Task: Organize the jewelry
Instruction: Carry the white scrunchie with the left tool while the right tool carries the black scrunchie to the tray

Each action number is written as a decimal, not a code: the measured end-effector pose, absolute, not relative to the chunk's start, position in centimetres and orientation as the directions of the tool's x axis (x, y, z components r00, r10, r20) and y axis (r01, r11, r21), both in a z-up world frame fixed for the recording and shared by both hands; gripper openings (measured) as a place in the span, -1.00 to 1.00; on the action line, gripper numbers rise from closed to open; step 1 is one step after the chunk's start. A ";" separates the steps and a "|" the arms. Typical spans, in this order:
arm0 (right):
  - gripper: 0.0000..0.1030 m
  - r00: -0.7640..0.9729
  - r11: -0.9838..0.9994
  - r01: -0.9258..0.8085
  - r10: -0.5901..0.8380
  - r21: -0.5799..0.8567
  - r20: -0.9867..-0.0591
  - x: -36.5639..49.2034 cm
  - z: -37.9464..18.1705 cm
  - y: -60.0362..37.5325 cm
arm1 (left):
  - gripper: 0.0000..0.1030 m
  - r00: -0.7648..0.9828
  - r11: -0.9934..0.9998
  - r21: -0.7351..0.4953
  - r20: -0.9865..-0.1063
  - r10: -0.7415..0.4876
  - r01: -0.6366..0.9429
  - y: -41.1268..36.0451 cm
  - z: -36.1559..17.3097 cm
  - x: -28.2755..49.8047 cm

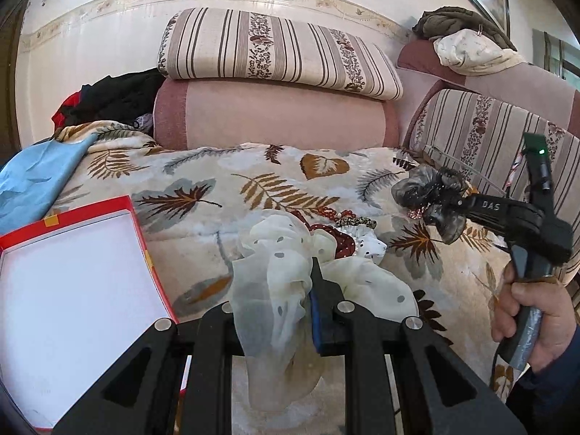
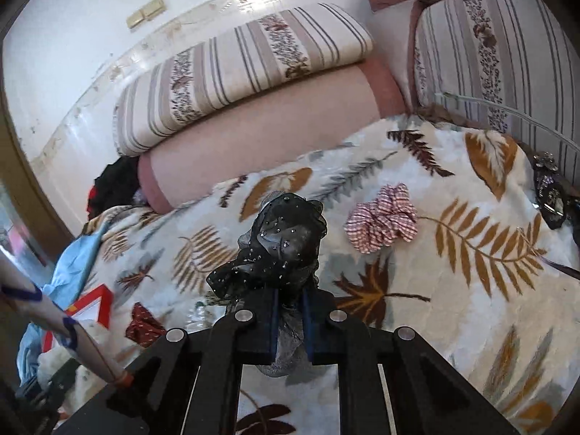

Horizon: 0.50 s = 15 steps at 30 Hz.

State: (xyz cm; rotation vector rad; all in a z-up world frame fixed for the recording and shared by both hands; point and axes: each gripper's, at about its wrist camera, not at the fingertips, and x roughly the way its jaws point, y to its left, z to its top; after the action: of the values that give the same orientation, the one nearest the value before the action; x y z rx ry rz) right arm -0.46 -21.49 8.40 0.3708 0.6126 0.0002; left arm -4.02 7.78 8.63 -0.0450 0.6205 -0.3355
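Observation:
My left gripper (image 1: 290, 275) is shut on a cream sheer scrunchie (image 1: 275, 253) with grey dots, which drapes over the jaws and hides the left finger. An open red box (image 1: 94, 209) with a white inside lies just to its left on the leaf-print blanket. My right gripper (image 2: 290, 290) is shut on a black sparkly scrunchie (image 2: 282, 239), held above the blanket. In the left wrist view that right gripper (image 1: 446, 203) and its black scrunchie (image 1: 427, 195) hang at the right. A red-checked scrunchie (image 2: 384, 217) lies on the blanket ahead of the right gripper.
A small pile with a dark red dotted scrunchie (image 1: 340, 243) and a leopard-print band (image 1: 355, 222) lies mid-blanket. A black jewelled hair clip (image 2: 549, 195) rests at the right edge. Striped cushions (image 1: 275, 50) and a pink bolster (image 1: 272, 116) stand behind. A person's hand (image 1: 525, 311) grips the right handle.

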 end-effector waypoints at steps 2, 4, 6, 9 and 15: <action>-0.78 0.821 0.933 0.080 0.138 0.350 -0.554 -0.5 8.5 -20.9 | -0.64 0.759 0.946 -0.143 -0.568 -0.320 0.291 7.8 8.6 -3.9; -0.78 0.819 0.932 0.052 0.165 0.358 -0.549 -0.4 8.7 -20.3 | -0.64 0.761 0.949 -0.141 -0.569 -0.312 0.283 7.9 8.7 -3.8; -0.78 0.820 0.935 0.014 0.192 0.355 -0.539 -0.5 8.9 -19.4 | -0.64 0.764 0.951 -0.141 -0.568 -0.306 0.276 8.2 8.8 -3.7; -0.78 0.815 0.934 -0.052 0.244 0.354 -0.525 -0.9 9.2 -17.7 | -0.64 0.776 0.956 -0.142 -0.560 -0.290 0.255 9.2 9.4 -3.7; -0.78 0.780 0.906 -0.165 0.361 0.389 -0.511 -1.9 9.9 -13.4 | -0.64 0.811 0.969 -0.161 -0.531 -0.247 0.189 13.1 11.1 -3.6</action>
State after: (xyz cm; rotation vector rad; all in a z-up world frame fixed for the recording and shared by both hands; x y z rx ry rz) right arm -1.92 -13.43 9.88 0.3352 0.6150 0.2901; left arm -3.63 13.15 11.15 -0.1019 0.5804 -0.2334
